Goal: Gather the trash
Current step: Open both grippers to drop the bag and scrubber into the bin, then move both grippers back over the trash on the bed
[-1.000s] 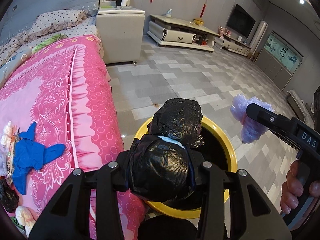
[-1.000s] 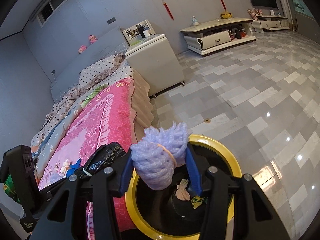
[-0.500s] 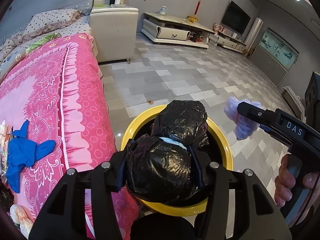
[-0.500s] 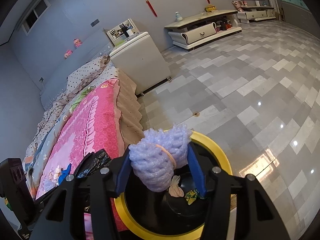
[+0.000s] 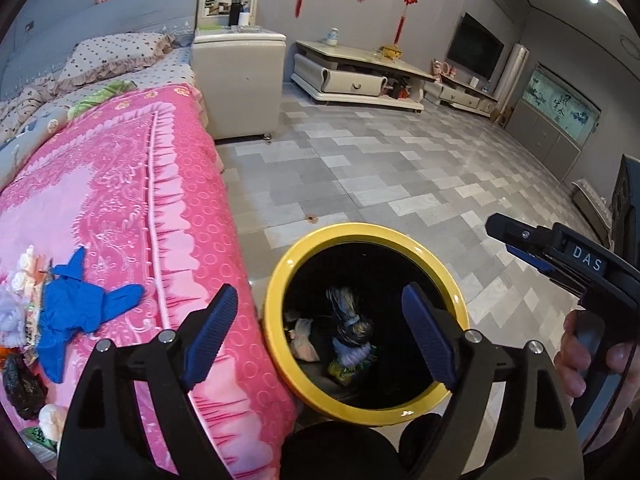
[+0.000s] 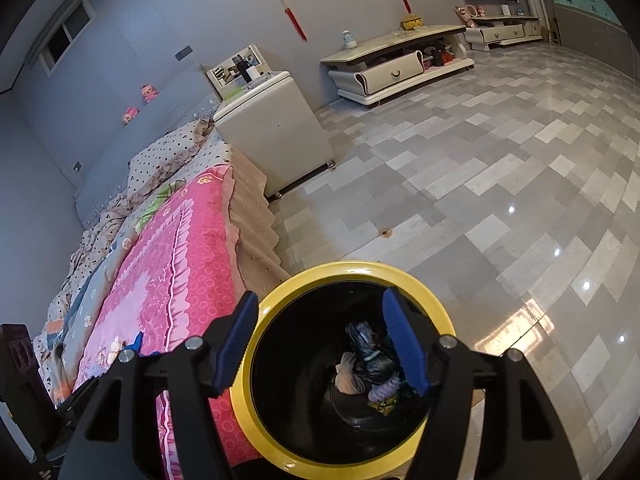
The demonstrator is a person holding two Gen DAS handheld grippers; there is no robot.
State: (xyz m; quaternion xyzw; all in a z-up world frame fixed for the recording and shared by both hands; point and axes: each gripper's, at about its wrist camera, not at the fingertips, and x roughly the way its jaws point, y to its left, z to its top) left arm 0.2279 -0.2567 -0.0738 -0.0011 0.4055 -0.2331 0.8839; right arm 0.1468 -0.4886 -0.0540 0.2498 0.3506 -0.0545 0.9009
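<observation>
Both grippers were positioned above the yellow-rimmed trash bin (image 5: 276, 344), which stood on the tiled floor touching the edge of the pink bedspread (image 5: 120, 200). The left gripper (image 5: 324, 332) had its jaws spread wide and carried nothing; the right gripper (image 6: 320, 340) was likewise spread wide and empty, with its blue pads framing the bin mouth in the right wrist view. Inside the bin, a black bag bundle (image 6: 366, 350) lay at the bottom together with a lilac foam wad (image 6: 384, 390) and a pale crumpled scrap (image 5: 302, 338). The deposit step therefore appeared complete at this moment, and the step in hand was judged to be the return to the bed for the next items. Uncollected trash lay near the left edge of the bedspread: a blue glove (image 5: 76, 312), a black crumpled bag (image 5: 22, 388) and some white wads (image 5: 24, 276) beside it. For a clean pick, each gripper would best be lifted clear of the bin rim before swinging sideways, to avoid tipping the bin. The glove was limp and flat, so the jaws would probably need to press into the soft bedding and pinch a raised fold, taking care not to catch the bedspread itself.
</observation>
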